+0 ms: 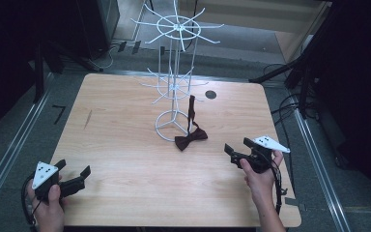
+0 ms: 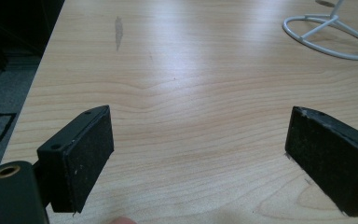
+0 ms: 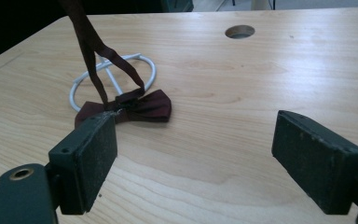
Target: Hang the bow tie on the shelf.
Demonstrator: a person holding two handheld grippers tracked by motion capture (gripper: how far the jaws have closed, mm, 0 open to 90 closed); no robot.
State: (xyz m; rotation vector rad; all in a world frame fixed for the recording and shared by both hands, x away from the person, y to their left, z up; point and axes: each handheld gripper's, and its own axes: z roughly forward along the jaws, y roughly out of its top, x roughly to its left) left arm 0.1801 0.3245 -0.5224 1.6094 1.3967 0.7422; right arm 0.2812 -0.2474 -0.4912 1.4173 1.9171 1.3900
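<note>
forearms and hands enter at the bottom edge of the high view, each hand carrying a two-jaw gripper. left gripper (image 1: 73, 175): jaws spread wide, nothing between them, held low near the front left corner of the wooden table (image 1: 125, 145); its own view looks across bare wood, with the ring base of the white wire display stand (image 2: 328, 37) far off at upper right. right gripper (image 1: 236, 146): jaws likewise spread and holding nothing, pointing leftward across the table toward the dark red bow tie (image 1: 191, 137).

position of the bow tie: the bow lies flat on the table, touching or just beside the front of the stand's ring base (image 1: 173, 125); its neck strap (image 1: 192, 112) rises from the knot toward the lower tier of stand arms, though whether it is hooked there cannot be told. in the right gripper view the bow tie (image 3: 140, 106) sits ahead and to the left of the gap, just beyond the tip of the left-hand jaw, its long axis running roughly across the line of the jaws.

governing relation: the right gripper is clearly the nearer, with open wood between it and the bow; the left is well apart. judged from this, a reach would call for the right gripper to travel forward and a little left to centre the bow between its jaws.
</note>
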